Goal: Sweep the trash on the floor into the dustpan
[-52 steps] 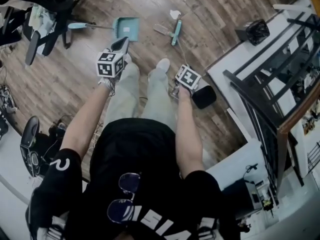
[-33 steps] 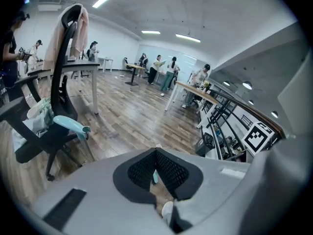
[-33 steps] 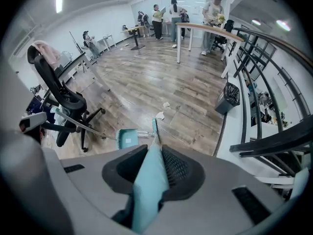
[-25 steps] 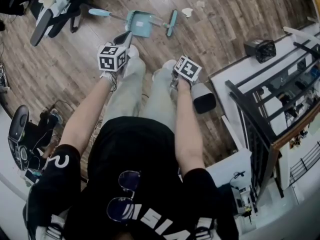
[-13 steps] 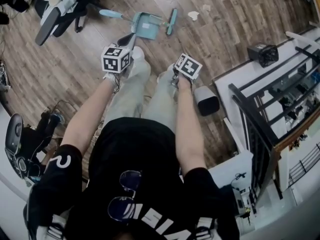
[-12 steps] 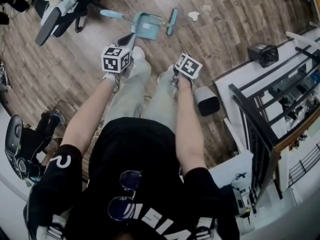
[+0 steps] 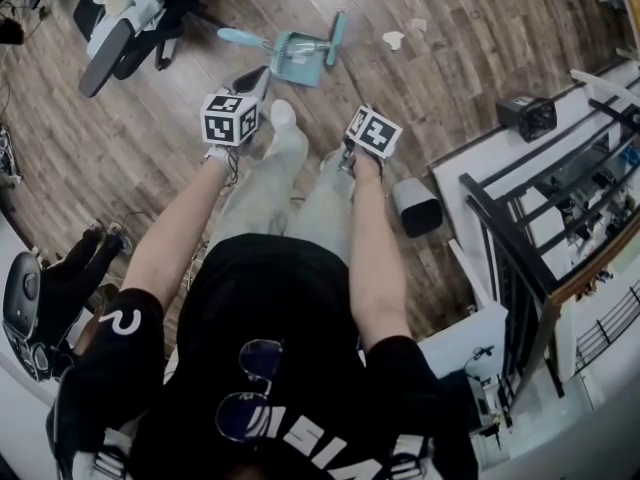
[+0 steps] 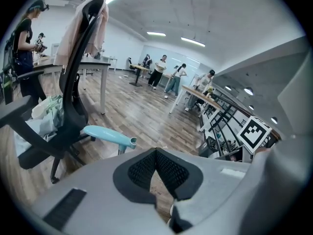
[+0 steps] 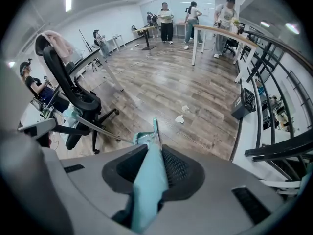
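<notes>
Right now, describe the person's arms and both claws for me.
The left claw and right claw look alike: pale grey plastic with black ribbed pads. Each carries a white cube printed with black square markers, one on the left and one on the right. The person wears a black short-sleeved T-shirt with white print, and the forearms are uncovered.

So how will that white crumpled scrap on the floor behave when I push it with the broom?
The scrap looks like crumpled tissue, so it is probably very light and apt to skitter ahead of the broom. The wood floor looks smooth, so it should slide easily.
</notes>
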The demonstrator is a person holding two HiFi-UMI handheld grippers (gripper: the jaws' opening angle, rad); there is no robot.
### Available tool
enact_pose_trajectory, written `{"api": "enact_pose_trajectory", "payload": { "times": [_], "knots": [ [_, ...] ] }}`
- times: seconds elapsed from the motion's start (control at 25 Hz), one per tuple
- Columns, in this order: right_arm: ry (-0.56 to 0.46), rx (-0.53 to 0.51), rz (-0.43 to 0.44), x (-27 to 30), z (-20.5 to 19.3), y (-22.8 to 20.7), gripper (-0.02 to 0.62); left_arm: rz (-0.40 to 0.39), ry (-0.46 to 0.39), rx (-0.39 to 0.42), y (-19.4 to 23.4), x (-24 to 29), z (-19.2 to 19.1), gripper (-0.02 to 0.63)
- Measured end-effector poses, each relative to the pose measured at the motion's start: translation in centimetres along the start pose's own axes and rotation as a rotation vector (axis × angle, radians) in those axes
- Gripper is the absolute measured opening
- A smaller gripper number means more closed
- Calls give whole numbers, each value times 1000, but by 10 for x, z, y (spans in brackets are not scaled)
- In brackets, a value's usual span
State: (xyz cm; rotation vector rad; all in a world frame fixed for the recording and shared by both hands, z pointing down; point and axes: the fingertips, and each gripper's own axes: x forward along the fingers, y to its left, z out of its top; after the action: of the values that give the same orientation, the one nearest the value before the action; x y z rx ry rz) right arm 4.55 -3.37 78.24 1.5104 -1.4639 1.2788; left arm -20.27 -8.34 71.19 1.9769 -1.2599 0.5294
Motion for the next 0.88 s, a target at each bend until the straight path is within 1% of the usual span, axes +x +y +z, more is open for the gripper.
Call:
{"api": "enact_pose_trajectory", "payload": {
  "times": [0.12,0.2,0.24,0.36,0.44,0.56,0.68,0.76,0.88],
  "knots": [
    [24,-29,0,-1,-1,10,83,1,-11,-1,4,-4,9,-3],
    [34,-30,38,-2,-2,25,83,4,-15,-4,8,-7,14,-3],
    [33,-37,32,-3,-1,27,83,5,-17,-7,9,-8,16,-3],
    [19,-56,-52,-13,7,12,83,4,-29,-11,14,-12,25,-3],
    [9,-40,-51,-23,9,10,83,-1,-38,-9,14,-17,31,-3],
    [-17,13,16,-41,12,16,83,-15,-59,2,6,-26,44,-3],
    [-53,8,-37,-74,19,-5,83,-46,-85,21,-10,-37,57,-3],
    [-78,20,-70,-96,27,-16,83,-75,-108,41,-23,-43,73,-3],
    [-141,81,-34,-124,37,-15,83,-119,-127,80,-41,-51,91,-3]
  ]
}}
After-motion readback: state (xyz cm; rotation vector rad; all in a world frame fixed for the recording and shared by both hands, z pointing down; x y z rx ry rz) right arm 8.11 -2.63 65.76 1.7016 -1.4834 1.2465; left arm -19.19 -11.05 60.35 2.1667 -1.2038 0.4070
